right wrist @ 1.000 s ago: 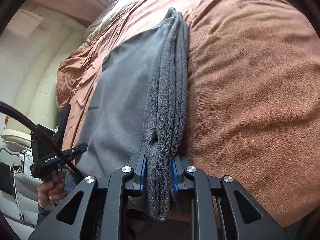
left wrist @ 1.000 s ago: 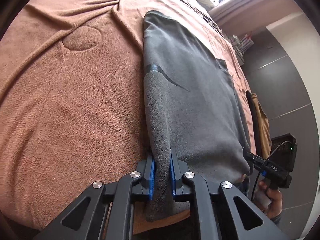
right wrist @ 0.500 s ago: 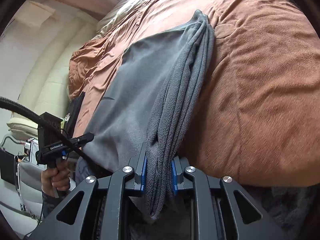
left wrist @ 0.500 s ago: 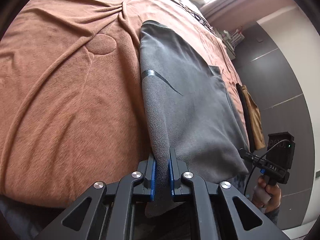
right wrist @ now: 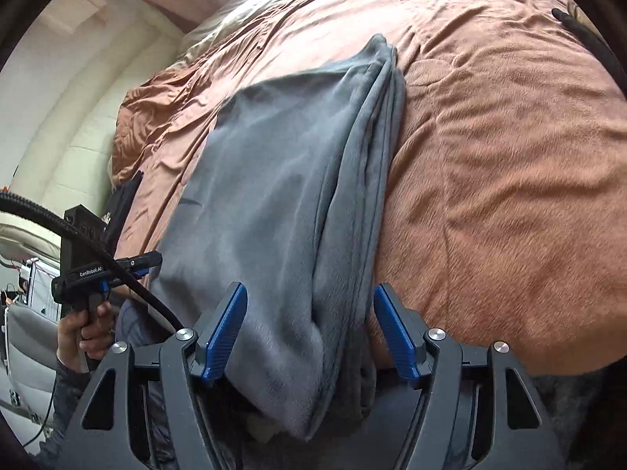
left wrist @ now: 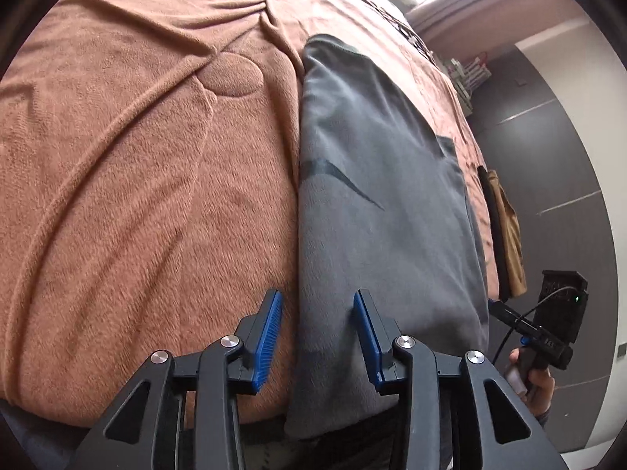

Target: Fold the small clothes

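A grey fleece garment [left wrist: 376, 203] lies folded lengthwise on a brown blanket [left wrist: 137, 164], its near end hanging over the bed's edge. In the right wrist view the same garment [right wrist: 282, 196] shows its stacked folded edges on the right side. My left gripper [left wrist: 317, 313] is open, its blue pads either side of the garment's left edge without pinching it. My right gripper [right wrist: 309, 307] is open too, straddling the layered edge near the bed's front. The other gripper and the hand holding it show at the side of each view.
The brown blanket [right wrist: 509, 156] covers the whole bed and is wrinkled at the far end. A tan and black item [left wrist: 505, 231] lies by the bed's right edge. A dark item [right wrist: 121, 203] rests by the left edge. A black cable [right wrist: 588, 43] crosses the far right.
Both grippers were shut on the garment's near end and have now opened, letting it go. The garment has settled flat on the bed.
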{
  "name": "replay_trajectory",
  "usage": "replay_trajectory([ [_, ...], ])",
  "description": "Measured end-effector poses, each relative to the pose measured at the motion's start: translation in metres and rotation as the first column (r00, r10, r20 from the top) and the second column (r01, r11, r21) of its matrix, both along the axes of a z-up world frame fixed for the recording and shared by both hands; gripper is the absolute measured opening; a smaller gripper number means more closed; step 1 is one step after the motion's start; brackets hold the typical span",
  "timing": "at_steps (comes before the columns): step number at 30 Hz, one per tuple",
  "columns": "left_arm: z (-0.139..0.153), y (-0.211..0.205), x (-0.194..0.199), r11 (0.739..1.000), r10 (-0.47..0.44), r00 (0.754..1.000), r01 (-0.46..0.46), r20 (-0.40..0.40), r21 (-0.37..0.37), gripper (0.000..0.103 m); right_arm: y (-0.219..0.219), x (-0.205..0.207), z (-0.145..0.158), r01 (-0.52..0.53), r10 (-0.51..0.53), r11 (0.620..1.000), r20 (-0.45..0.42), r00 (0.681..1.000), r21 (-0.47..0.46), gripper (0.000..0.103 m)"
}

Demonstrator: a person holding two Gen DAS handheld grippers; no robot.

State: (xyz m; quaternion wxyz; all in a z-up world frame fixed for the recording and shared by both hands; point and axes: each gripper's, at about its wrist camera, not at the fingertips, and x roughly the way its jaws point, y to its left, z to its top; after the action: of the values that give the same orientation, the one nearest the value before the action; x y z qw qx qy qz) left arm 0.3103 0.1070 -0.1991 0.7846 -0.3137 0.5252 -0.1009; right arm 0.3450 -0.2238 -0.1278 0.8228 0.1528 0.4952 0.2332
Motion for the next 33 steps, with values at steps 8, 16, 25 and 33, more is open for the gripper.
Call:
replay_trajectory([
  [8,-0.002,0.001,0.034,1.000,0.001,1.000,-0.001,-0.011,0.009,0.040,-0.014,0.023,-0.014,0.054,-0.052,0.997,-0.030,0.998,0.056,0.066],
  [16,-0.007,0.004,0.074,0.999,0.009,0.999,-0.008,-0.035,0.032,0.040,-0.017,0.054,-0.033,0.061,-0.053,0.986,-0.052,0.997,0.158,0.066],
  [25,-0.010,0.005,0.123,0.999,0.011,0.999,-0.009,-0.050,0.050,0.040,-0.017,0.093,-0.049,0.069,-0.055,0.969,-0.066,0.996,0.238,0.065],
  [33,-0.012,0.008,0.161,0.998,0.003,0.998,0.001,-0.066,0.056,0.040,-0.006,0.124,-0.058,0.078,-0.061,0.963,-0.072,0.996,0.257,0.060],
])
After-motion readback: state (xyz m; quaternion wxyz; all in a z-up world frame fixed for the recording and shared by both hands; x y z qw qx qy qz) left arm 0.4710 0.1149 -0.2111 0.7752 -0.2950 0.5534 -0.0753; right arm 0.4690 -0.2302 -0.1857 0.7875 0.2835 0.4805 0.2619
